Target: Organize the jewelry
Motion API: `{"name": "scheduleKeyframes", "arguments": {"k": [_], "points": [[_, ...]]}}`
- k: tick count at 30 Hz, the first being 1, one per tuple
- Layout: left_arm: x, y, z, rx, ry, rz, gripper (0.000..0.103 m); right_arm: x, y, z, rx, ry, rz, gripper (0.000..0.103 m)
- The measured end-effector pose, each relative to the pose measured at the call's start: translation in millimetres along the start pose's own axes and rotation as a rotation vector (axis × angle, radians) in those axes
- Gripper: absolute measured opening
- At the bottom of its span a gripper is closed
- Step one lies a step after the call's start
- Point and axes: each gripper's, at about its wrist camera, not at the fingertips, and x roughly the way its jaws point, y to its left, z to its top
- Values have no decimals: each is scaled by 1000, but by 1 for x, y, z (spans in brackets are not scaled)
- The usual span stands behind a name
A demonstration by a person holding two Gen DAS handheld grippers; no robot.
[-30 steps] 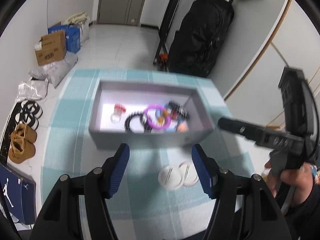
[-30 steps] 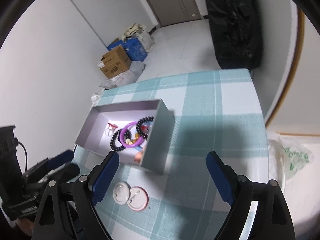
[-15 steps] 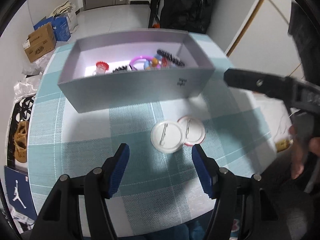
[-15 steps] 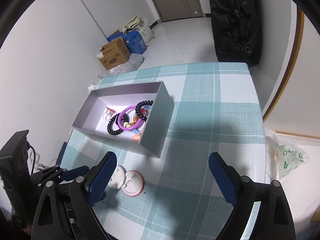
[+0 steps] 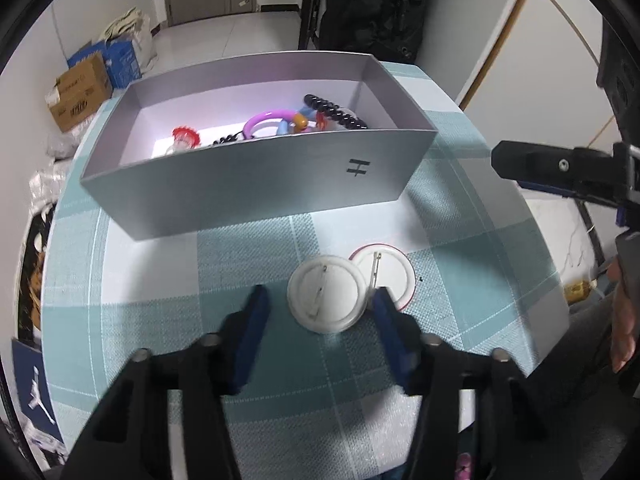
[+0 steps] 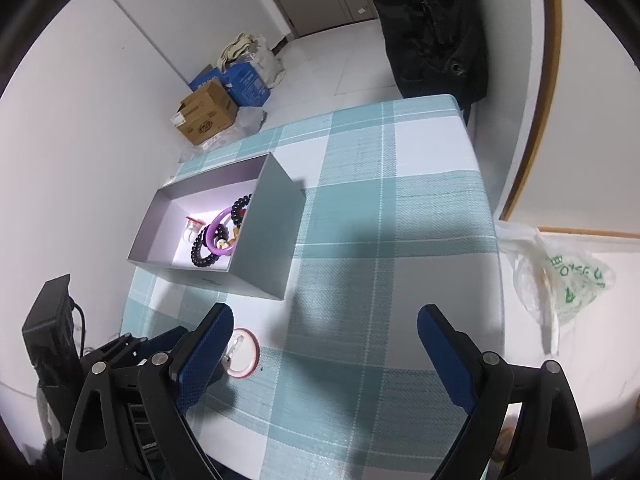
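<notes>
A grey open box (image 5: 256,184) holds a purple ring bracelet (image 5: 264,119), black bead bracelets (image 5: 334,111) and a small red-topped piece (image 5: 184,138); the box also shows in the right wrist view (image 6: 276,236). Two round pin badges lie face down on the checked cloth: a white one (image 5: 326,298) overlapping a red-rimmed one (image 5: 390,274). My left gripper (image 5: 320,314) is open, low over the cloth, its fingers on either side of the white badge. My right gripper (image 6: 324,344) is open and empty above the table; the red-rimmed badge (image 6: 242,354) lies by its left finger.
The teal checked table (image 6: 392,208) ends close behind the badges. Cardboard and blue boxes (image 6: 208,114) stand on the floor at the far left, a black bag (image 6: 432,20) by the wall, a plastic bag (image 6: 560,276) at the right.
My left gripper has dropped and moved forward toward the badges, so its fingers now flank the white badge. The right gripper shifted slightly; both stay open.
</notes>
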Motion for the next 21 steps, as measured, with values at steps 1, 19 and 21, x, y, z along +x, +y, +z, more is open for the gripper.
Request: {"name": "scheduleKeyframes", "arguments": {"k": [1,19,21], "points": [[1,-1,0,8,-4,-10,36,0,-1,0,2,1,-2,94],[-7,2,1,-13,8,-65,23,6,-2,-3,24,30,-13,94],[-11,6,3,-32,-5,-74,23,7,-1,-4,20,34,-14,94]]}}
